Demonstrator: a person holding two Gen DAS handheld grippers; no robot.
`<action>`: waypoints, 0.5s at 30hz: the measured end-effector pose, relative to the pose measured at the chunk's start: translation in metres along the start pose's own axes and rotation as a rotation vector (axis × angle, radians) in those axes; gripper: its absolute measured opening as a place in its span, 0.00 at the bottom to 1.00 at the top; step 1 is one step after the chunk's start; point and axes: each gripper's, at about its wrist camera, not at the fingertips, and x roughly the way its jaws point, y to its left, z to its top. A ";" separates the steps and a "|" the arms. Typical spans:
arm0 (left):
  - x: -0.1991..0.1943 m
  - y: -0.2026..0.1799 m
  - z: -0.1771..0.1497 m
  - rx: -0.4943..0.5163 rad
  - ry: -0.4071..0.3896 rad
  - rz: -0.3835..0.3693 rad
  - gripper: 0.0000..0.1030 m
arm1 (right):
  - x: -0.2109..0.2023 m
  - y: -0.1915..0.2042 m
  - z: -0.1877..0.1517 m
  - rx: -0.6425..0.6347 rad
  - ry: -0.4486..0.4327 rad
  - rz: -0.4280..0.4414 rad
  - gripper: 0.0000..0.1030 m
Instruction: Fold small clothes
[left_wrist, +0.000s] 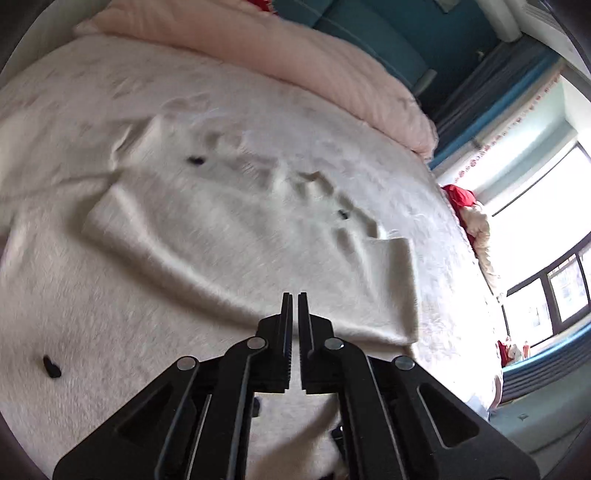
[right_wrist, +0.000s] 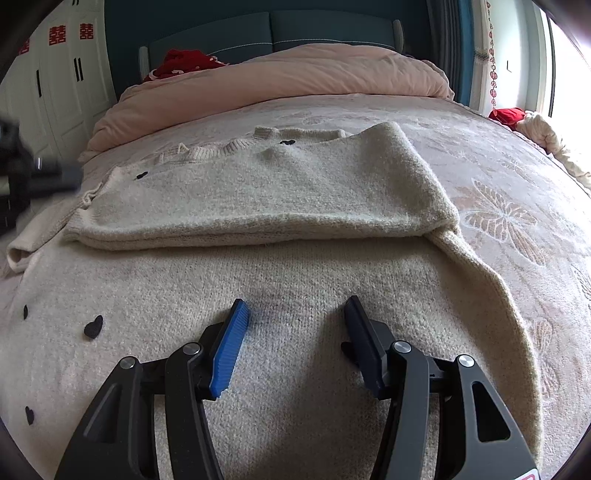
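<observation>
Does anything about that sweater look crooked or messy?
A little. The sweater is folded over itself, but its left sleeve still pokes out past the fold, and the collar edge looks rumpled.

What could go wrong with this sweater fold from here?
The left gripper is shut with nothing between its fingers, so it may have missed the cream sweater. A sleeve cuff pokes out at the left, which may leave the fold lopsided. The open right gripper might snag the loose knit.
</observation>
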 end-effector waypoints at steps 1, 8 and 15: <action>-0.004 0.015 0.000 -0.032 -0.016 0.016 0.09 | 0.000 0.000 0.000 0.004 -0.002 0.004 0.53; -0.037 0.171 0.070 -0.504 -0.195 0.125 0.39 | 0.002 0.002 -0.001 0.001 -0.011 0.001 0.54; 0.005 0.240 0.085 -0.781 -0.145 0.035 0.08 | -0.004 0.015 0.010 -0.032 0.015 -0.040 0.54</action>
